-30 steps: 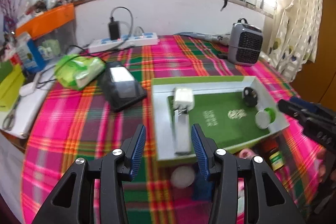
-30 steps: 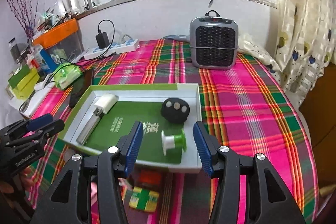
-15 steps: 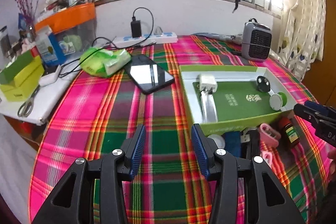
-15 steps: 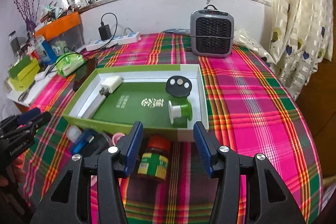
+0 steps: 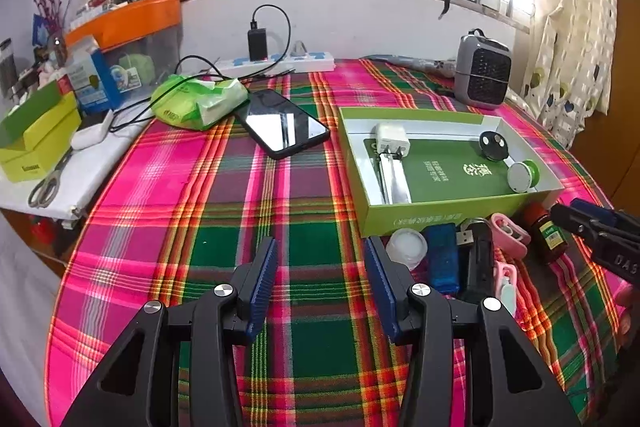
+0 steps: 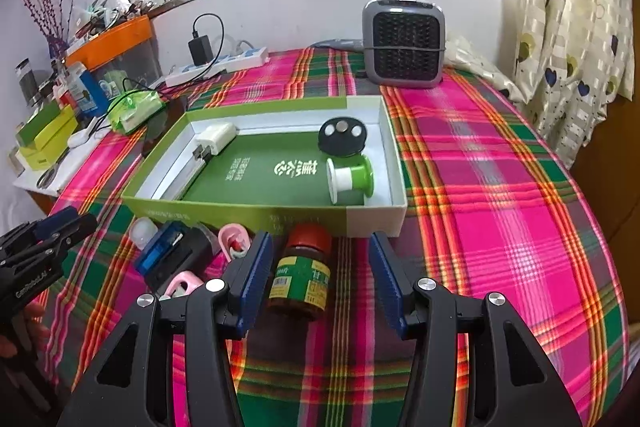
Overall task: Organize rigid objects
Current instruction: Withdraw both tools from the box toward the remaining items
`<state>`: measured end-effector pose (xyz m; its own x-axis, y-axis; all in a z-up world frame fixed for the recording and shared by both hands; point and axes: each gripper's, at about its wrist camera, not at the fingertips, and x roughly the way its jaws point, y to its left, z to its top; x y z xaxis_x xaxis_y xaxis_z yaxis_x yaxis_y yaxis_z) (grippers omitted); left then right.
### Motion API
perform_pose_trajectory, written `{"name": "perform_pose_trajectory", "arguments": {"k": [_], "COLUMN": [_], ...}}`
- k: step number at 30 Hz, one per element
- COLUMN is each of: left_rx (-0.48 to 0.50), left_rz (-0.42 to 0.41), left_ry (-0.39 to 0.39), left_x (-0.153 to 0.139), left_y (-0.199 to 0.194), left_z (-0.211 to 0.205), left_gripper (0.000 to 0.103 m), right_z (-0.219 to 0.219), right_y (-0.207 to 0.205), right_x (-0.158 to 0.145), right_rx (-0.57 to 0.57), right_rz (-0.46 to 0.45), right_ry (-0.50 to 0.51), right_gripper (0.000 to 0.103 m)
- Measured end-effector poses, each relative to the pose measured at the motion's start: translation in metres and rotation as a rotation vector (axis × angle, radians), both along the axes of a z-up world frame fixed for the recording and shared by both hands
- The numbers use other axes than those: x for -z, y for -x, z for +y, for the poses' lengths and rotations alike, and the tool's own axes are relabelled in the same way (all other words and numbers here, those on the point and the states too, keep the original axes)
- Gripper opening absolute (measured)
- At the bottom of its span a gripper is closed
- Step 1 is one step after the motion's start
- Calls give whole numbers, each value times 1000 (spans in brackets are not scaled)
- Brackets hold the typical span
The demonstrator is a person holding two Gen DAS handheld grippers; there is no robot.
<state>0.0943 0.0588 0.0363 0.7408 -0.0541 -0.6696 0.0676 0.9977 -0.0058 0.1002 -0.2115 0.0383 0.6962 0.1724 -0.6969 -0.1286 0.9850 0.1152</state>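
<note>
My right gripper (image 6: 320, 269) stands with jaws wide apart around the small brown bottle (image 6: 302, 273), red cap, green-yellow label, print too small to read; pads not touching it. My left gripper (image 5: 320, 281) is spread over bare plaid tablecloth (image 5: 200, 195), holding nothing. The green box (image 6: 240, 213) carries white Chinese characters on its inner card; inside lie a white charger (image 6: 215, 139), black disc (image 6: 343, 137) and green spool (image 6: 352, 179). Lettering on the left tool's body reads partly "GenRobot". Beside the bottle: white round jar (image 5: 406, 247), blue case (image 5: 440, 259), pink clips (image 5: 508, 229). Since a second ago both cameras have pulled back from the box; the bottle now sits between my right fingers.
</note>
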Motion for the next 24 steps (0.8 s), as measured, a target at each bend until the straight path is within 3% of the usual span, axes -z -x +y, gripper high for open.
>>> {"name": "perform_pose_trajectory", "arguments": {"k": [24], "left_rx": [74], "left_rz": [2], "left_ry": [-7], "left_x": [2], "left_y": [-3], "left_z": [-19], "left_gripper": [44], "right_z": [5], "right_y": [-18], "right_x": [21], "right_rx": [12], "right_rz": [97], "right_ry": [35], "right_gripper": [51]}}
